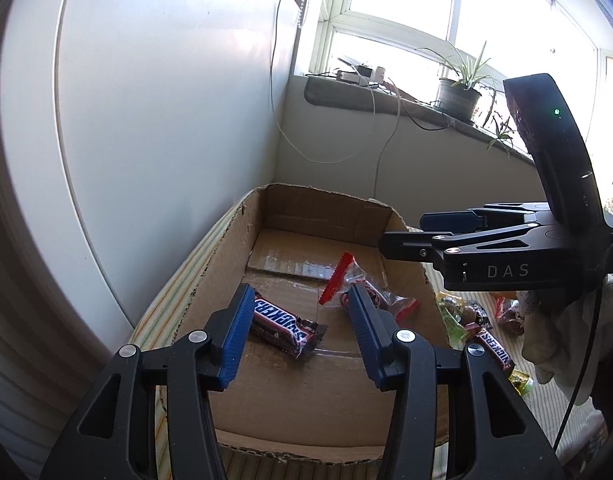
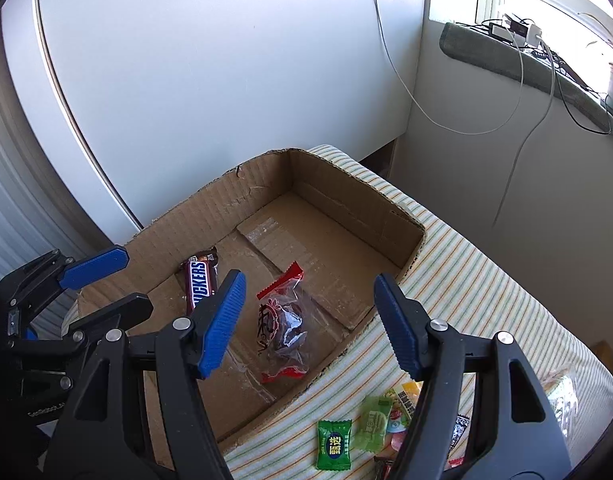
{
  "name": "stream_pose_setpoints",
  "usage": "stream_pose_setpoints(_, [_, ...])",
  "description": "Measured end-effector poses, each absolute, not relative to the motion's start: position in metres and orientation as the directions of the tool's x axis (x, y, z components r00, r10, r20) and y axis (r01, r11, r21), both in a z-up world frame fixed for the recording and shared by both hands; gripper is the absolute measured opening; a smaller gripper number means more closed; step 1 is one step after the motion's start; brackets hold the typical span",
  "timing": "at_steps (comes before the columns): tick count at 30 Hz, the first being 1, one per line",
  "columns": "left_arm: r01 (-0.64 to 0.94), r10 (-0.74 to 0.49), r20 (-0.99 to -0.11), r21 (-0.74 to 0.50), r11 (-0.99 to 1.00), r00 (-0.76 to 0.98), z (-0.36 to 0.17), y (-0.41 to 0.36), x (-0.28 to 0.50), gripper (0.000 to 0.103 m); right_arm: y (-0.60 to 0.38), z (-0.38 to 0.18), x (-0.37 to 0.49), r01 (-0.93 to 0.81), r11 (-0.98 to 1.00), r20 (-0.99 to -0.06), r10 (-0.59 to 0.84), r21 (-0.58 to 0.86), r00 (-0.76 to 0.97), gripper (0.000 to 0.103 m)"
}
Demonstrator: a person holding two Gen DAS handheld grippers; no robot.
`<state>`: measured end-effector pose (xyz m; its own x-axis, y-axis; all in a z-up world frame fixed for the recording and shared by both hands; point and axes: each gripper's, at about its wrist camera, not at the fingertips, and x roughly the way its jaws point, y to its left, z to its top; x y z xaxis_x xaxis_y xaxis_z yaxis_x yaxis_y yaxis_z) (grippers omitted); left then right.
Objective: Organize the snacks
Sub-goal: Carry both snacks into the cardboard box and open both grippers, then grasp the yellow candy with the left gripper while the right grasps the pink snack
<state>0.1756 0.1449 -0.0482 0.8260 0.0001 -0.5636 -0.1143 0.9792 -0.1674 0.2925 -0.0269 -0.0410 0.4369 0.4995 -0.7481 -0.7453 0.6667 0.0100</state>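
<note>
An open cardboard box [image 1: 210,264] [image 2: 338,184] sits on a striped cloth. Inside lie a Snickers bar [image 1: 284,326] [image 2: 200,282] and a clear red-edged snack packet [image 1: 346,284] [image 2: 284,328]. My left gripper [image 1: 300,312] is open and empty above the box, over the Snickers bar. My right gripper [image 2: 308,300] is open and empty above the packet and the box's right wall; it also shows in the left wrist view [image 1: 426,236]. The left gripper shows at the left of the right wrist view [image 2: 102,284]. More snacks lie outside the box: another Snickers bar [image 1: 496,354] and green candies [image 2: 334,444].
The striped cloth [image 2: 486,288] covers the surface and drops off at right. A white panel [image 2: 226,60] stands behind the box. A windowsill [image 1: 386,100] holds a potted plant [image 1: 460,88] and cables. A white cloth [image 1: 562,340] lies right of the snacks.
</note>
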Motion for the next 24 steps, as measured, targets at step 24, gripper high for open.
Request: stream_pose_setpoints(24, [0.279,-0.319,-0.571,-0.159,0.947,0.757,-0.044,0.016,0.168,0.041,-0.239,-0.040,0.225,-0.539,0.842,-0.734,0.356,-0.017,0.579,0.069])
